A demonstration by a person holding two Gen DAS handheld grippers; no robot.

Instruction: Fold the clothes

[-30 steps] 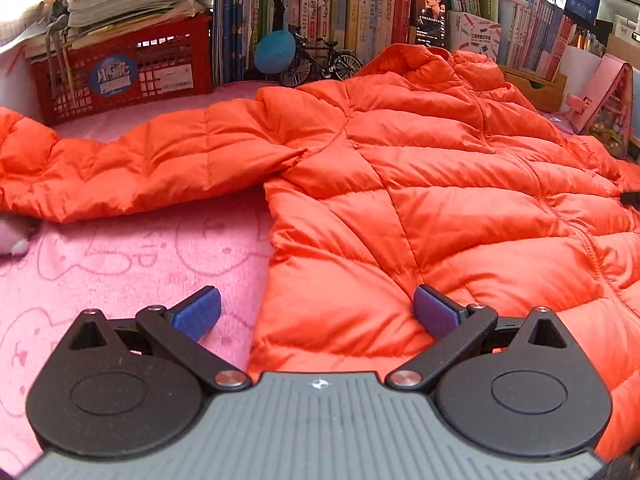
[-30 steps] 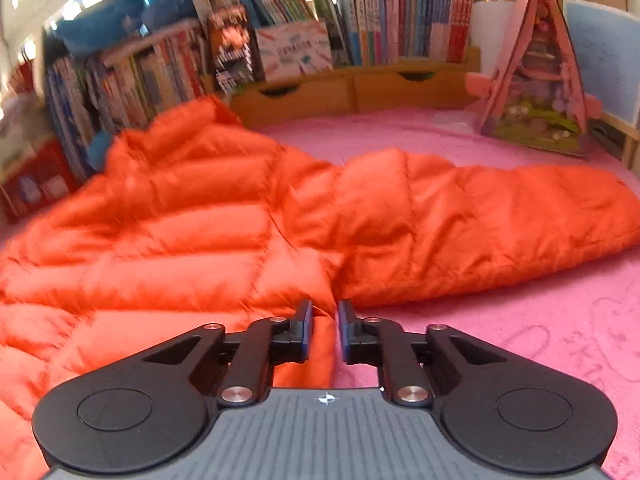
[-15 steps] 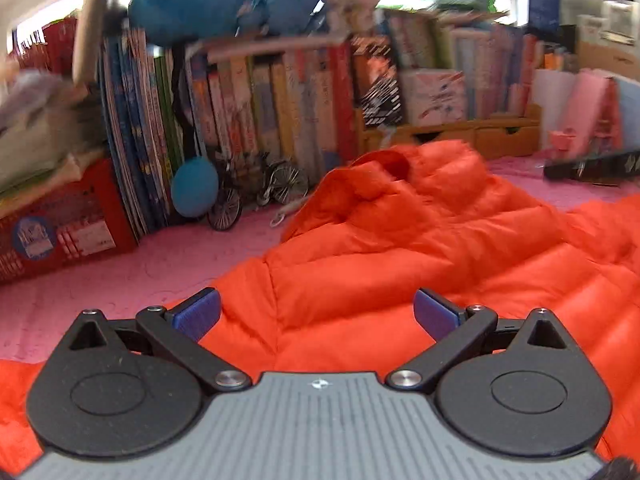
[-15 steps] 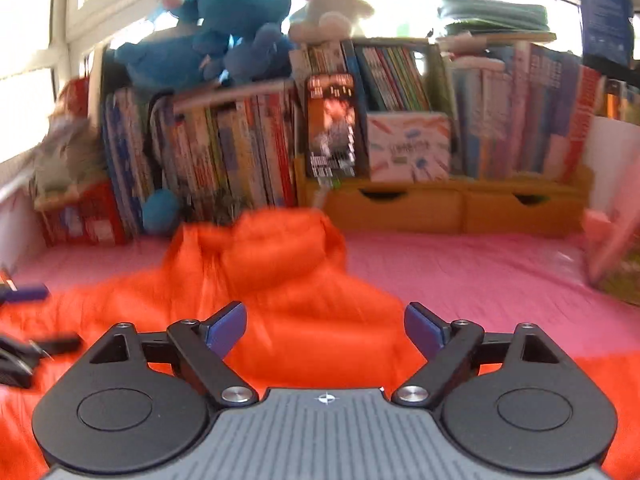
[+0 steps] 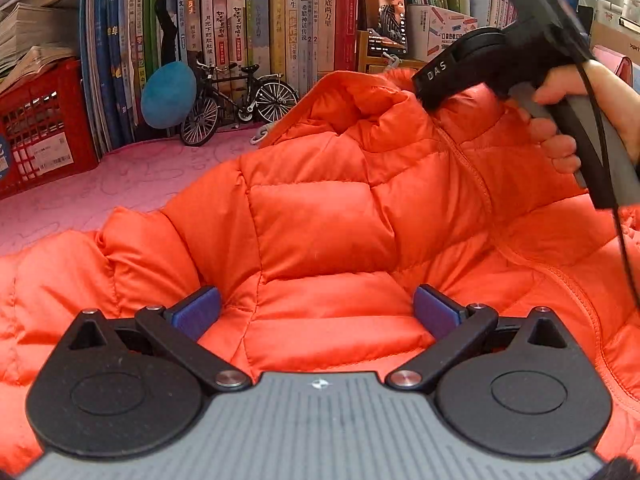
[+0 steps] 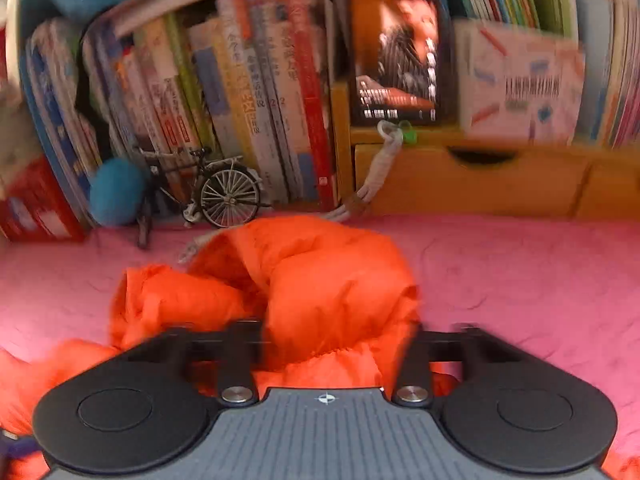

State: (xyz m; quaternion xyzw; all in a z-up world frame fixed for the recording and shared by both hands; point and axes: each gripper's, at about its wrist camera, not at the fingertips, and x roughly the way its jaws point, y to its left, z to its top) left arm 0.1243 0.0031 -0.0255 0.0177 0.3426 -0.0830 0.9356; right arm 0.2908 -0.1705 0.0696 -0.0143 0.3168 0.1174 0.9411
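Grippers sat low over the orange down jacket [image 5: 320,232]: left gripper [image 5: 316,312] wide, nothing pinched, quilting between the pads; right gripper [image 6: 336,344] closing round the bunched collar, blur hiding whether it bit. Best, I'd say, to catch a seam, not slippery puff. Jacket sprawled on the pink desk [image 6: 520,280], collar at twelve o'clock. Beyond stood a model bicycle [image 5: 240,100] and books [image 5: 256,32].

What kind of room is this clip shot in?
Probably a home bedroom or study: packed bookshelves, a pink bedspread under the orange jacket, and a toy bicycle.
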